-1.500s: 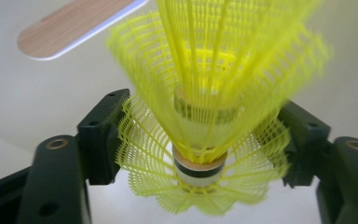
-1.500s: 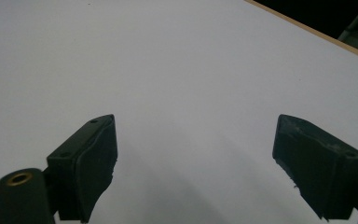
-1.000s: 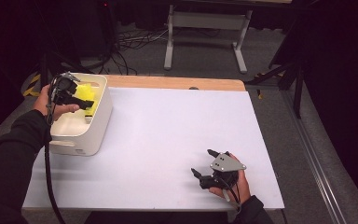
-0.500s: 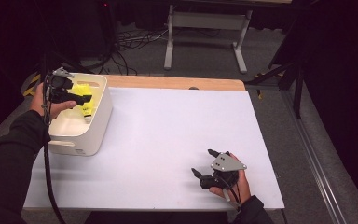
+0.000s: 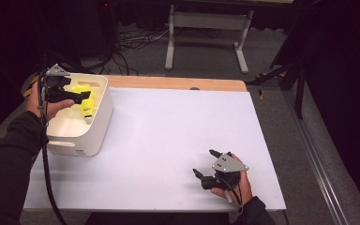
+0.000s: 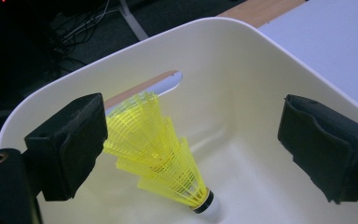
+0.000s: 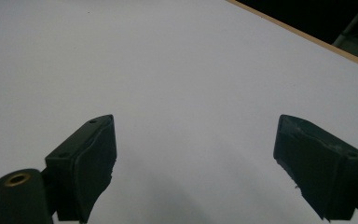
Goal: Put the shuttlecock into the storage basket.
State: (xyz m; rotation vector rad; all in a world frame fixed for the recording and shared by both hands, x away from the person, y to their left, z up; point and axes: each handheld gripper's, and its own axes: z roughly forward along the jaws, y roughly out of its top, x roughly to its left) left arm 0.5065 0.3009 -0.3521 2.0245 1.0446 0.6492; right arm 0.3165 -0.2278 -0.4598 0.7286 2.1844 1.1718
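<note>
Hovering over shuttlecocks (jaws apart)

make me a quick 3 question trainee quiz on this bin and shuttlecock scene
1. True or false: the left gripper has its fingers closed on the yellow plastic shuttlecocks.
2. Where do the nested shuttlecocks lie? A) on the white table top B) inside the cream plastic bin C) on the floor
3. Fill in: the right gripper is open above the ____ table top.

Key: 1 false, the fingers are spread apart. 2 B. 3 white.
</note>
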